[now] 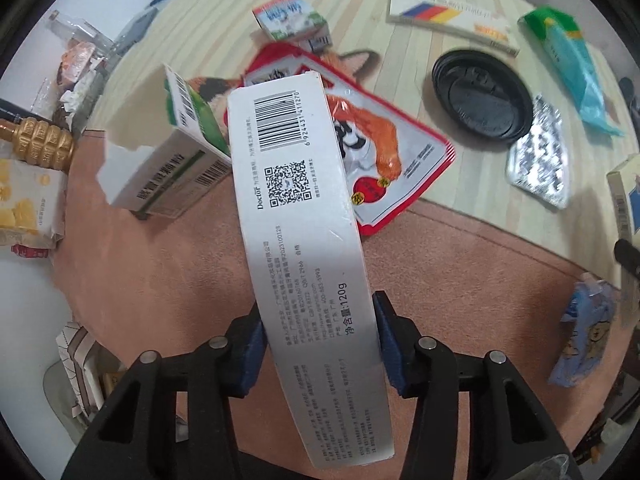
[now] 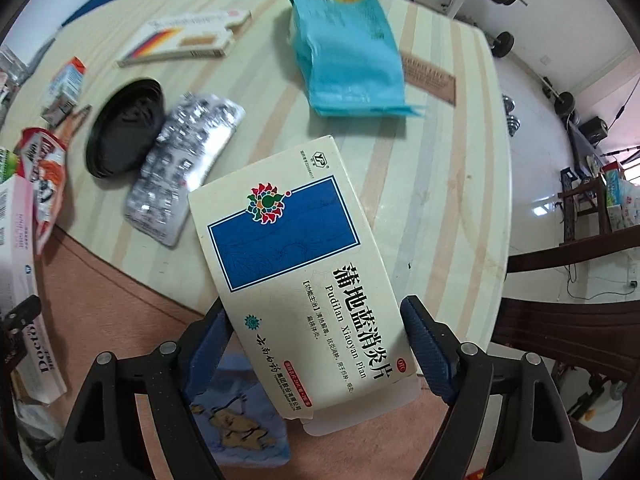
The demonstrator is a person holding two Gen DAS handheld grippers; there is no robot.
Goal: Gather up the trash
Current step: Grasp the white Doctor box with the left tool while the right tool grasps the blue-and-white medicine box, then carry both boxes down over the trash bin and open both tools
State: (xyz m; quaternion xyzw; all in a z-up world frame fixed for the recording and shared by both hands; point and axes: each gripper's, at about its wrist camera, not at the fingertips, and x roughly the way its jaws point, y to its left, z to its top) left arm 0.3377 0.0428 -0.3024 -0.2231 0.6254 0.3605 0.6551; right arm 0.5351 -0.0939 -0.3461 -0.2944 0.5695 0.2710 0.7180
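Past table edge [image 2: 472, 208], chairs [image 2: 560, 320], floor [image 2: 532, 128]

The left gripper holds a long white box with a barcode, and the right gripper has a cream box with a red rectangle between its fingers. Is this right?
Not quite. In the right wrist view, the rectangle on the cream box in the right gripper is blue, not red. The left gripper does hold the long white box.

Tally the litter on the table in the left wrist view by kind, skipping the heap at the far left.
Cardboard boxes: 5
Pouches and wrappers: 3
Black lid: 1
Foil blister pack: 1
Total: 10
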